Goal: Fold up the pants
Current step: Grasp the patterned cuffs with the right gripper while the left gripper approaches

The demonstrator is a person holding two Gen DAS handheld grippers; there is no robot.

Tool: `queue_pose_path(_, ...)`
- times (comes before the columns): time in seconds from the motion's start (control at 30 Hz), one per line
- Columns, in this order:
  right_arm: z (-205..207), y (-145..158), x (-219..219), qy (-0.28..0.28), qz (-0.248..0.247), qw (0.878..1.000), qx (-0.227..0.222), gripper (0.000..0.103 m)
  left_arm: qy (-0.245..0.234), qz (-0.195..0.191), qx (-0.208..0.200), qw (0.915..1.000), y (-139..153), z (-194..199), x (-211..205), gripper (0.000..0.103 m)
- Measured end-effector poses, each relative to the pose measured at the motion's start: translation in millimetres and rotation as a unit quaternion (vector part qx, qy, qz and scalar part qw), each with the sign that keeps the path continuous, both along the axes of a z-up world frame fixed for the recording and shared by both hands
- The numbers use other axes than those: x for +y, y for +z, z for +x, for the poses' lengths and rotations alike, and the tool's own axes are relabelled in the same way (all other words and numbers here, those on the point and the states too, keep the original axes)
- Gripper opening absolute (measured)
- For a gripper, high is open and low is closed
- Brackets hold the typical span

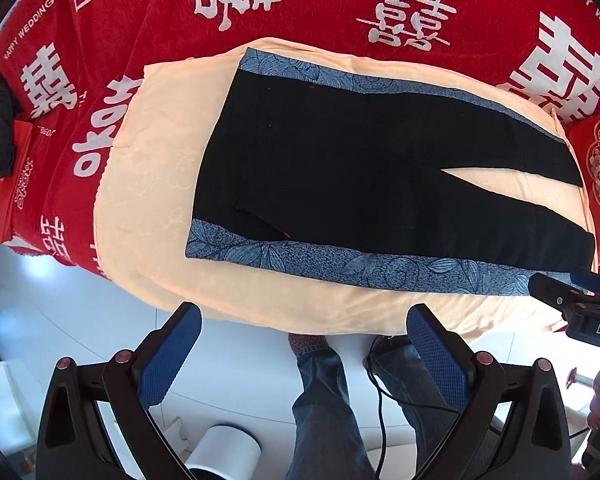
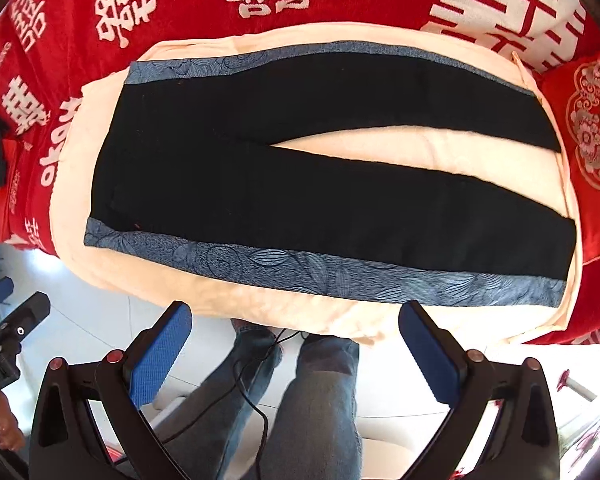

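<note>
The pants (image 1: 364, 160) lie flat and unfolded on a peach towel (image 1: 148, 208) over the red bedspread (image 1: 340, 0), legs spread apart. My left gripper (image 1: 304, 356) and right gripper (image 2: 296, 352) hover at the near edge, both released, holding nothing.

A bed covered by a red plush blanket (image 1: 340, 12) with white double-happiness characters carries a pale peach towel-like cloth (image 1: 148, 208), spread flat. On that cloth lie black pants with blue patterned side stripes (image 1: 340, 168), legs slightly parted. A red embroidered cushion (image 2: 592, 140), possibly a pillow, sits beside the cloth's edge.
</note>
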State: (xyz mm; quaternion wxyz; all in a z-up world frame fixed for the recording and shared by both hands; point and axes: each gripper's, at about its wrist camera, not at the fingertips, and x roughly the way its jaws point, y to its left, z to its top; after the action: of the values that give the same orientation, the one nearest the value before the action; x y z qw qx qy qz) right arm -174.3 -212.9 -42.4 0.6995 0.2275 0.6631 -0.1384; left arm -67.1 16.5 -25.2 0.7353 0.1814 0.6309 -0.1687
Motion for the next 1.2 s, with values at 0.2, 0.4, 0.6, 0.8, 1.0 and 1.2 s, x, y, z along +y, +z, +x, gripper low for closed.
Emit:
queue_pose_path(0.2,12.3,-26.6,16.7,-0.007,-0.012,1.0,0.015,0.103,-0.015,-0.003,0.014,0.9998,-35.3,18.8,4.7,0.103)
queue_pose_path(0.4,14.2,-55.3,20.3,-0.029,0.007,0.999,0.015,0.103,-0.007,-0.019,0.029,0.9994,-77.1,35.6,5.1,0.103)
queue_pose_path(0.6,9.4,-100.3,19.8,-0.098,0.176,0.976,-0.08,0.099,0.067,-0.07,0.038,0.9946,-121.5,55.9,30.6,0.103)
queue_pose_path(0.8,0.1,-176.5,48.2,-0.139,0.339,0.921,-0.13,0.051,0.116,-0.168,0.093,0.9744,-167.4,59.1,71.1,0.103)
queue_pose_path(1.0,-4.3,-227.6,67.4,-0.169,0.399,0.887,-0.157,0.051,0.113,-0.188,0.113,0.969,-192.3,53.8,89.9,0.103)
queue_pose_path(1.2,7.9,-226.6,49.8,-0.218,0.428,0.849,-0.221,0.052,0.111,-0.216,0.14,0.96,-204.2,56.1,77.6,0.103)
